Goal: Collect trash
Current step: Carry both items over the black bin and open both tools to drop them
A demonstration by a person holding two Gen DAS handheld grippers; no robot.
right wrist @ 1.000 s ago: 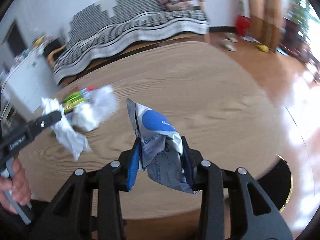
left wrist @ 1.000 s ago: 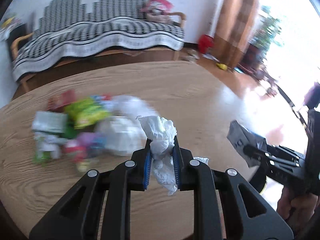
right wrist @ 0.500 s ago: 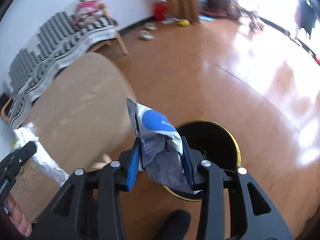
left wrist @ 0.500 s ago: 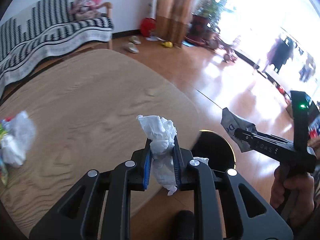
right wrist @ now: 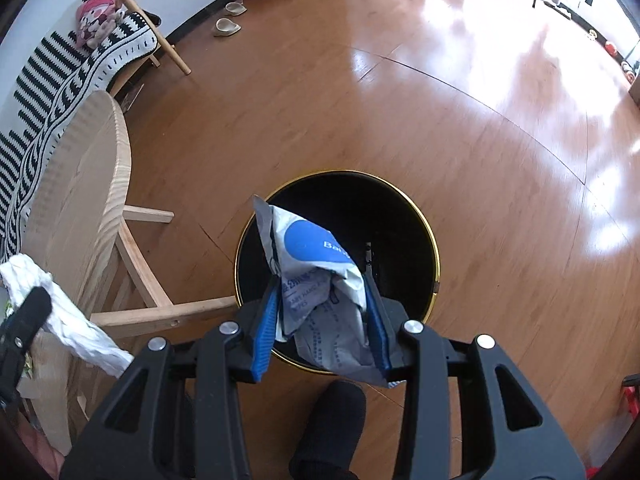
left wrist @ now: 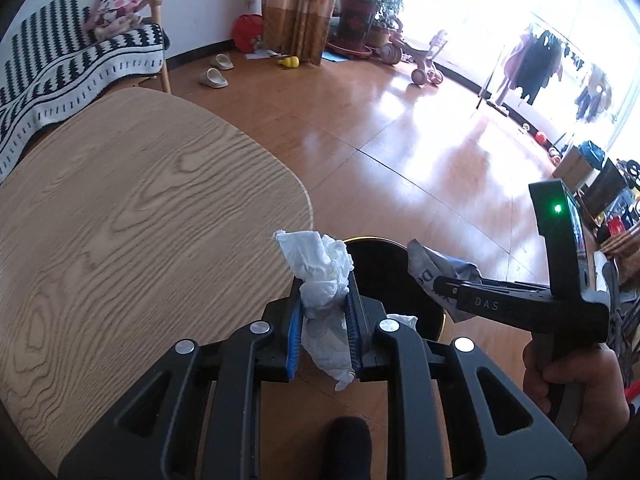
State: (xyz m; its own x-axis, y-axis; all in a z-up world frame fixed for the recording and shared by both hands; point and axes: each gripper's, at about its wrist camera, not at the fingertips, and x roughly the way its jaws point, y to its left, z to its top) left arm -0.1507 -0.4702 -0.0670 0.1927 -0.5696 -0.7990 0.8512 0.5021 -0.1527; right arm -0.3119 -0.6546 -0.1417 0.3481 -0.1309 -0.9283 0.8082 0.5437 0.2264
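Wood floor, black gold-rimmed bin (right wrist: 416, 216) standing just off the table (left wrist: 140, 208) corner. Right gripper (right wrist: 324, 320), clamped on the blue/grey wipes wrapper (right wrist: 316, 264), is pitched steeply down w/ the wrapper over the bin mouth, so spread the jaws there and let it fall clear of the rim. Left gripper (left wrist: 324, 332), pinching the crumpled white tissue (left wrist: 320, 280), tilts down less, near the table corner beside the bin's rim; bring it fully over the opening before you let go.

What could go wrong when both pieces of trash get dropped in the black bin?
The left hand-held gripper holds its crumpled tissue near the bin's rim, beside the table; light tissue might land on the floor. The wrapper in the right hand-held gripper is wide and might catch on the rim.
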